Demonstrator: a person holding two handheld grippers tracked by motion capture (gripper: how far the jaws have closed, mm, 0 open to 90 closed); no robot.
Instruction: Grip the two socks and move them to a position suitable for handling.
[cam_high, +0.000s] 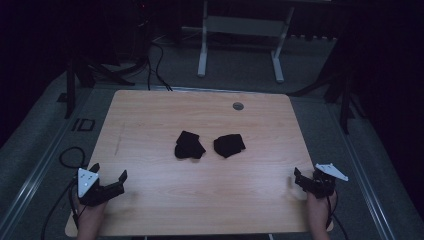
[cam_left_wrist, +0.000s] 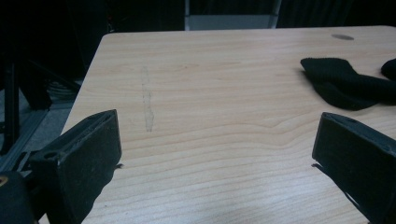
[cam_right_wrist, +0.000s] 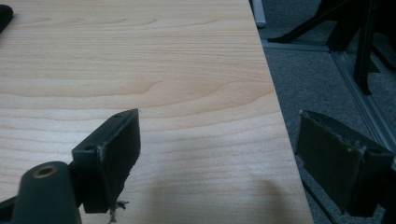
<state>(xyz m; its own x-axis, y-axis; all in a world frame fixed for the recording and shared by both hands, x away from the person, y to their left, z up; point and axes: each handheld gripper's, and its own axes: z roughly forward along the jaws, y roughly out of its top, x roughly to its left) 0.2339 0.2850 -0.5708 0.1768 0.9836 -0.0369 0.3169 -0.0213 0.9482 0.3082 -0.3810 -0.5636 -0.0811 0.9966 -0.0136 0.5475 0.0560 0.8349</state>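
Two small black cloth pieces lie side by side at the middle of a light wooden table (cam_high: 150, 115): the left piece (cam_high: 189, 145) and the right piece (cam_high: 229, 145). My left gripper (cam_high: 108, 171) rests near the table's front left corner, open and holding nothing. In the left gripper view its jaws stand wide apart (cam_left_wrist: 215, 135), with the left cloth piece (cam_left_wrist: 345, 84) far ahead to the right. My right gripper (cam_high: 306, 176) sits at the front right edge, open and holding nothing. In the right gripper view (cam_right_wrist: 217, 135) one jaw hangs past the table's edge.
A round grey grommet (cam_high: 238, 106) sits near the table's back edge. A faint pale smear (cam_left_wrist: 147, 102) marks the wood on the left. A white desk frame (cam_high: 240, 30) stands on the floor behind, with black stands (cam_high: 345, 95) and cables (cam_high: 157, 65) around the table.
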